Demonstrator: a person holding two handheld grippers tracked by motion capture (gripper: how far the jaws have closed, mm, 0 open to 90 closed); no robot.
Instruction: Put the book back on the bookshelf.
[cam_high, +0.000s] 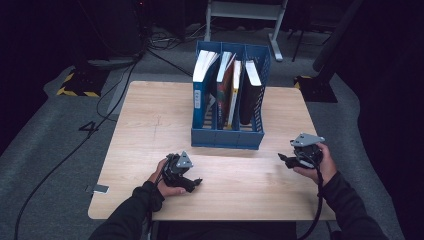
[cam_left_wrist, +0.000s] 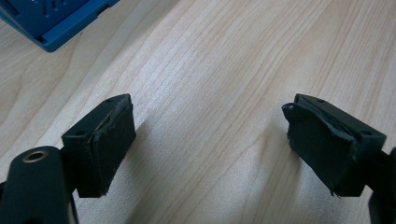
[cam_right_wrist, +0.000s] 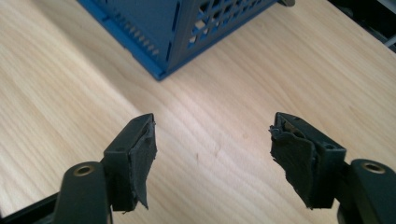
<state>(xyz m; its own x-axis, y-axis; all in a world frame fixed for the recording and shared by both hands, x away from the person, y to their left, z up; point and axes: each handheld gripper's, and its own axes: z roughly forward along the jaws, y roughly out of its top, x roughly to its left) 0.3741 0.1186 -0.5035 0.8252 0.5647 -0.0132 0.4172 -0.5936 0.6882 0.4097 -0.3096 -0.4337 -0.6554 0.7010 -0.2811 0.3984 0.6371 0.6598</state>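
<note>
Grippers, our left (cam_high: 196, 183) and right (cam_high: 283, 158), rest spread and empty on the counter (cam_high: 150, 125) just in front of the rack (cam_high: 227, 137), whose slots keep the books (cam_high: 227, 87) upright and graspable.

Black sleeves (cam_high: 135, 210), black grippers with grey three-cornered plates (cam_high: 184, 160), trailing cables.
</note>
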